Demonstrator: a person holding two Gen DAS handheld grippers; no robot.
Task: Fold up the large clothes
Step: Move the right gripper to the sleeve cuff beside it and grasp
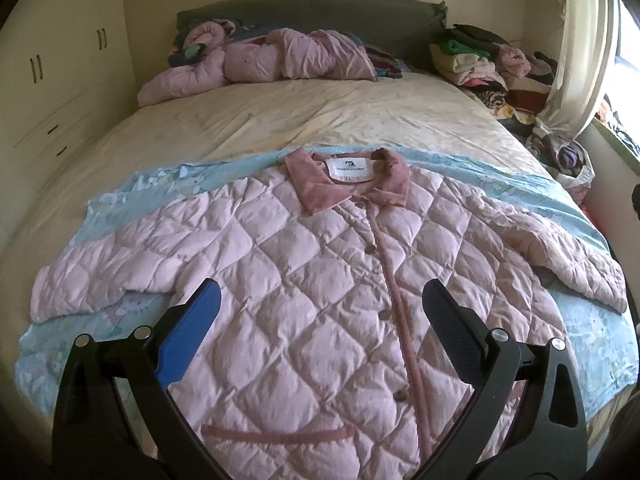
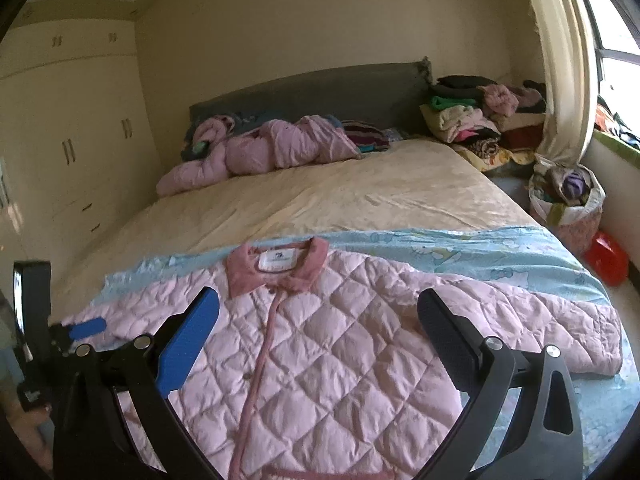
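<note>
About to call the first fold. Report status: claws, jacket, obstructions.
Left claw open, right claw open, both empty above the garment. Pink quilted button-up jacket flat, buttoned, sleeves spread on pale blue printed sheet. Nothing on it.
</note>
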